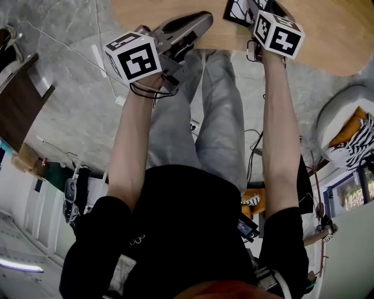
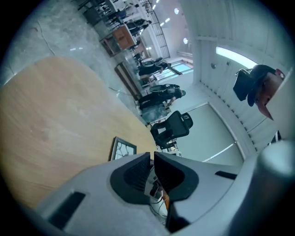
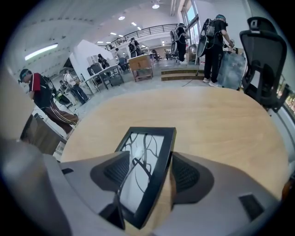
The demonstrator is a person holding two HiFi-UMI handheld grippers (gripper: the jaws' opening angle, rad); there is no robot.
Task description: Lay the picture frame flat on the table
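Observation:
A black picture frame (image 3: 145, 170) with a branch print lies on the pale wooden table (image 3: 207, 115), between the jaws of my right gripper (image 3: 150, 173). Those jaws stand wide, and neither pad (image 3: 117, 170) presses on the frame. The head view shows only a corner of the frame (image 1: 239, 10) at the top edge, beside the right gripper's marker cube (image 1: 277, 32). My left gripper (image 1: 201, 22) hangs at the table's near edge, away from the frame. In the left gripper view its jaws (image 2: 152, 168) are nearly together with nothing between them, and the frame (image 2: 122, 150) lies beyond them.
The round table (image 1: 327, 35) ends just in front of the person's legs (image 1: 219, 117). A black office chair (image 3: 265, 50) stands past its far side, and people (image 3: 214, 27) stand further back. A seat with a striped cushion (image 1: 353, 143) is on the floor to the right.

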